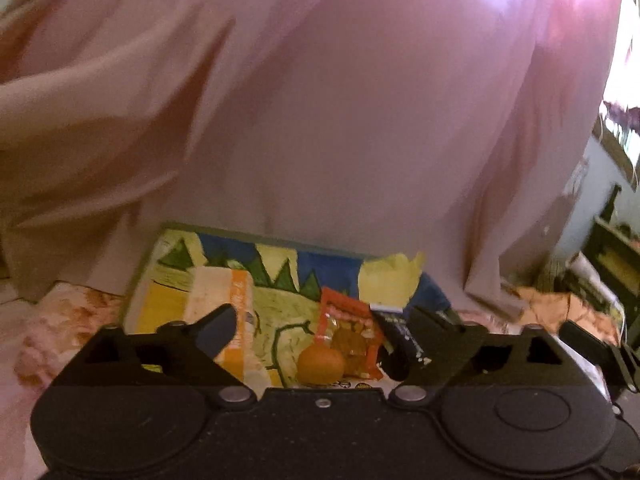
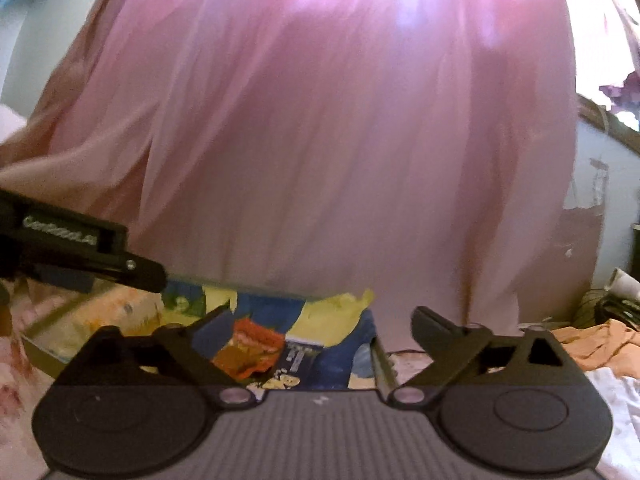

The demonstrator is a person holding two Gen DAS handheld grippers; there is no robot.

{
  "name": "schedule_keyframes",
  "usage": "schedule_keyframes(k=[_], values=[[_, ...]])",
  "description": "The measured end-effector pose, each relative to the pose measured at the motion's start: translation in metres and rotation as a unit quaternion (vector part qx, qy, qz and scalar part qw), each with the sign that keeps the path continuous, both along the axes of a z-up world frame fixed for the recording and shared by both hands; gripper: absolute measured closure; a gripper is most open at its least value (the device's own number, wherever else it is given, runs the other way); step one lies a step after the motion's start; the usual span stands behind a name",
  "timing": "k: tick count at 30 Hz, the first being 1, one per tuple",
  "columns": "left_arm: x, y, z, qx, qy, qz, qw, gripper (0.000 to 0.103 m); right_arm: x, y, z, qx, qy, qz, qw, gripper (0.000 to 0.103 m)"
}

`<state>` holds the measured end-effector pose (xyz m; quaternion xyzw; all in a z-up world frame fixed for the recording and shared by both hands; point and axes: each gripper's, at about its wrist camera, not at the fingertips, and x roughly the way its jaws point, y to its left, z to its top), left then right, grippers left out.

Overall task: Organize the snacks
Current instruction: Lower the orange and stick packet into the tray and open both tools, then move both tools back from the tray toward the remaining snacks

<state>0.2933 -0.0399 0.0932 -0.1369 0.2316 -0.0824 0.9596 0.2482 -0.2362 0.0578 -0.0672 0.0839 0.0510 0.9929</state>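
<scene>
Snacks lay in a shallow tray (image 1: 148, 264) with a cartoon-printed floor, straight ahead of both grippers and backed by a pink curtain (image 1: 340, 120). The left gripper (image 1: 320, 320) had its fingers wide apart with nothing between the pads; the right gripper (image 2: 320, 318) stood the same — spread, gripping nothing.

Between the left fingers, a little beyond the tips, sat a red packet (image 1: 348, 332) with a small orange ball (image 1: 320, 364) just in front of it, nearer the camera. A dark wrapper (image 1: 396, 328) lay close to the right-hand finger, and a pale orange pouch (image 1: 224, 296) ran behind the left-hand finger. A yellow bag (image 1: 388, 280) stood farther off, past the right-hand fingertip. From the right wrist the red packet (image 2: 252, 348) lay just inside the left-hand finger and the dark wrapper (image 2: 300, 356) about midway between the fingers.

All of these looked light. The foil and film packets would probably crinkle and slide — best pinched across a flat seam or a sealed edge, not across the puffed middle, where the contents might crush. The ball seemed likely to roll and to squirt out of flat pads; a hold across its widest part, closed gently, should suit. The pouch looked limp, so a grip near one end would leave it drooping. Blur hid the finer print and the exact edges.
</scene>
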Motion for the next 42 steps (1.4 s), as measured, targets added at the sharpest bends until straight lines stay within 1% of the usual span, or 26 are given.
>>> schedule_keyframes(k=[3,10,14,20,29,32,42], values=[[-0.02,0.009,0.01,-0.012,-0.012,0.014,0.9998,0.001,-0.017,-0.003,0.01,0.009,-0.015,-0.005,1.0,0.0],[-0.067,0.021,0.023,-0.007,-0.043,0.035,0.9984,0.001,-0.06,-0.007,0.023,0.025,-0.037,-0.003,0.999,0.0],[-0.093,0.028,0.023,-0.001,-0.05,0.037,0.998,0.001,-0.082,-0.008,0.025,0.035,-0.044,-0.017,0.998,0.0],[-0.127,0.033,0.017,0.009,-0.054,0.043,0.9976,0.001,-0.118,-0.005,0.017,0.044,-0.047,-0.032,0.997,0.0],[-0.171,0.037,-0.003,0.038,-0.048,0.027,0.9978,0.001,-0.162,-0.001,-0.004,0.036,-0.023,-0.032,0.999,0.0],[-0.182,0.038,-0.013,0.046,-0.034,0.019,0.9982,0.001,-0.173,-0.001,-0.013,0.03,-0.005,-0.034,0.999,0.0],[-0.205,0.043,-0.046,0.05,0.016,0.005,0.9986,0.001,-0.198,0.005,-0.036,0.015,0.054,-0.025,0.998,0.0]])
